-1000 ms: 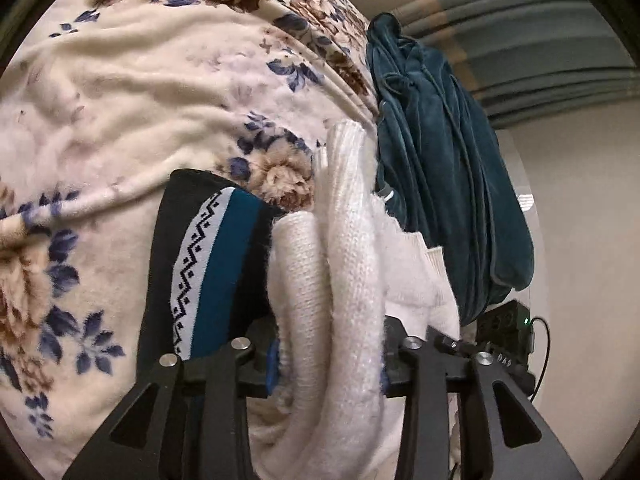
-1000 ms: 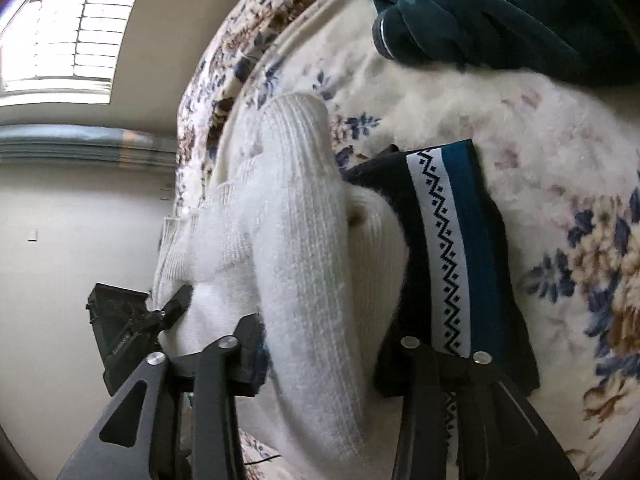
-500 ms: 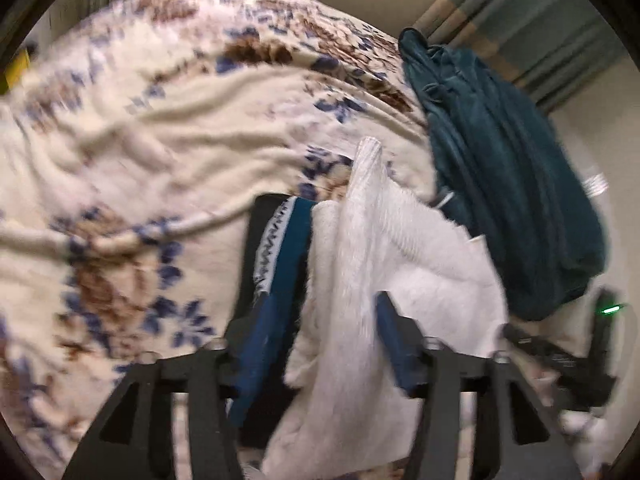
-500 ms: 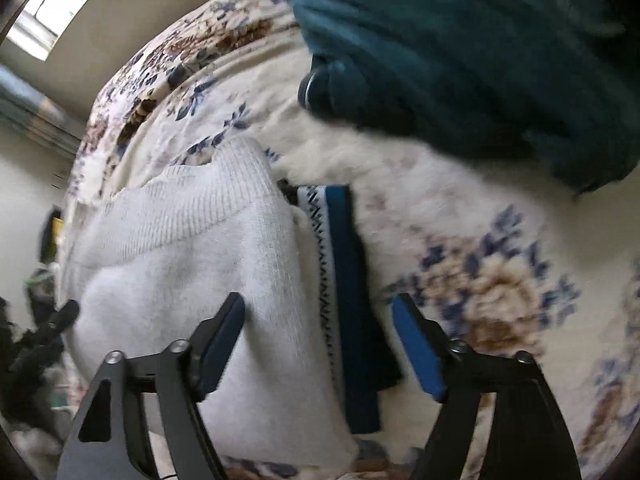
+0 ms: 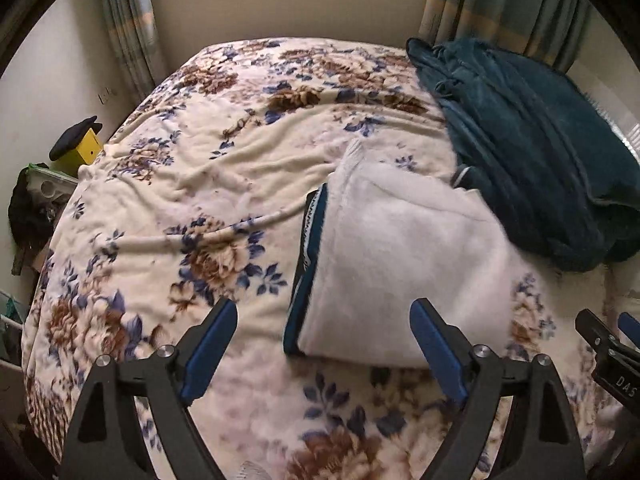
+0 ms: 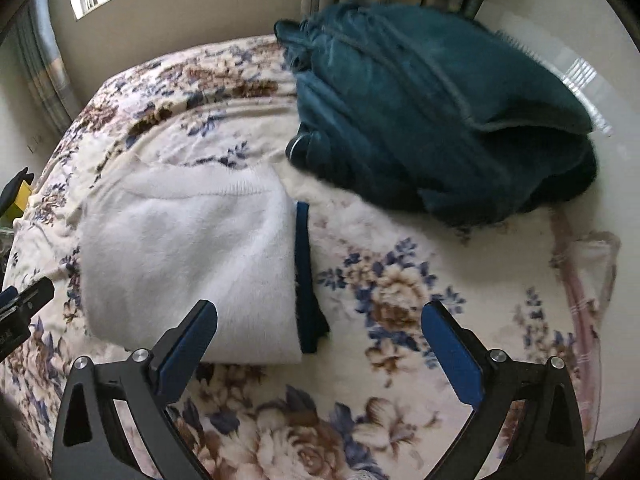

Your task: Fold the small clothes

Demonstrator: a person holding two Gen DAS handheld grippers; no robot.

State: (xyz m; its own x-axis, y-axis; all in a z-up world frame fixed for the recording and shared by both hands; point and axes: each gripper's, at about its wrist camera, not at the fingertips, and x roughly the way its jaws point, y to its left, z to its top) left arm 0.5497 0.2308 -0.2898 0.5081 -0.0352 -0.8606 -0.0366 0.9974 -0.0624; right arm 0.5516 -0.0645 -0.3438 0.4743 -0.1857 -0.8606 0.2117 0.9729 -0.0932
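Both pairs of black fingers with blue pads are spread wide and hold nothing. Seen from the left wrist camera, the left gripper hangs above the cream fleece bedspread with brown and blue flowers, one blue pad to the left and the other to the right of the near edge of a folded fluffy white knitted sweater. Seen from the right wrist camera, the right gripper also hangs over the bedspread, its left pad over the near edge of the sweater and its right pad over bare flowered fabric.

That sweater lies flat on the bed as a neat rectangle, ribbed hem at the far end. It rests on top of a folded dark navy and teal garment with a white zigzag stripe, of which only a narrow strip shows along one long side. In the right wrist view that strip shows on the sweater's right.

A crumpled heap of dark teal plush fabric sits beyond the sweater, just beside its far corner. A yellow box with a dark cap on it stands off the bed's left edge.
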